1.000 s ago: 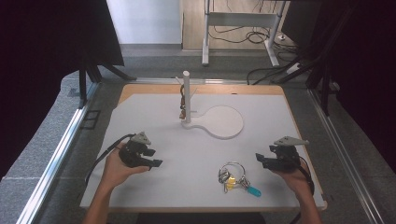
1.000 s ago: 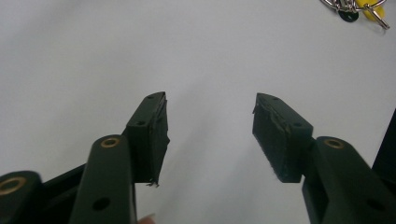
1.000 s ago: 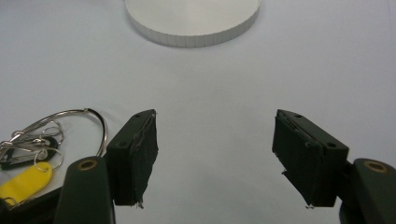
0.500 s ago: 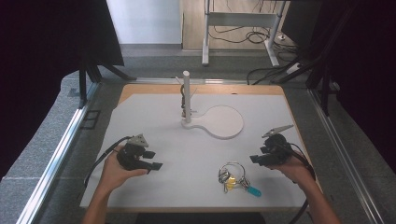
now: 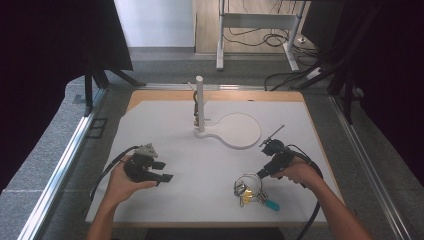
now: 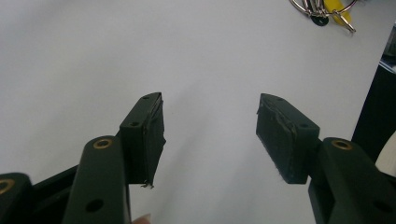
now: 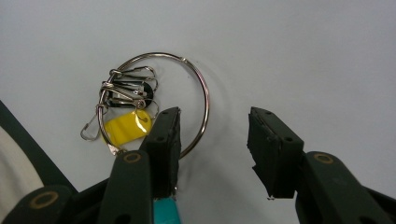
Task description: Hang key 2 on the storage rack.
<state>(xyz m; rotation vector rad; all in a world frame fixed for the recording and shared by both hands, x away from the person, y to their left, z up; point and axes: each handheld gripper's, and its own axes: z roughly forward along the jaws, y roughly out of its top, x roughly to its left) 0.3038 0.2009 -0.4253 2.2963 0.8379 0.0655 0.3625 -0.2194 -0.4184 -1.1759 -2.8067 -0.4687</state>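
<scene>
White board covers the desk (image 5: 165, 125), with dark curtains at both sides and a tangle of cables on the floor beyond the far edge. Toward the near left corner, the left claw (image 5: 161, 171) rests low over bare board, its jaws standing apart with nothing between them; it plays no part in the step yet and does best to stay clear. At the middle of the far edge stands a white post (image 5: 200, 102) on a round-ended base (image 5: 241, 130), probably where the ring is meant to hang. Near the front edge, right of centre, lies the key ring (image 7: 163, 93), a large wire loop carrying small clips, a yellow tag (image 7: 123, 129) and a teal tag (image 5: 271, 205). The right claw (image 7: 212, 140) comes down over it, jaws apart and lately narrowing, one pad inside the loop and the other outside, so the wire passes between them untouched. To grip well, the person should lower until both pads straddle the bare wire, away from the clips, then close squarely; a slanted pinch would likely flick the thin loop sideways across the slick board.
</scene>
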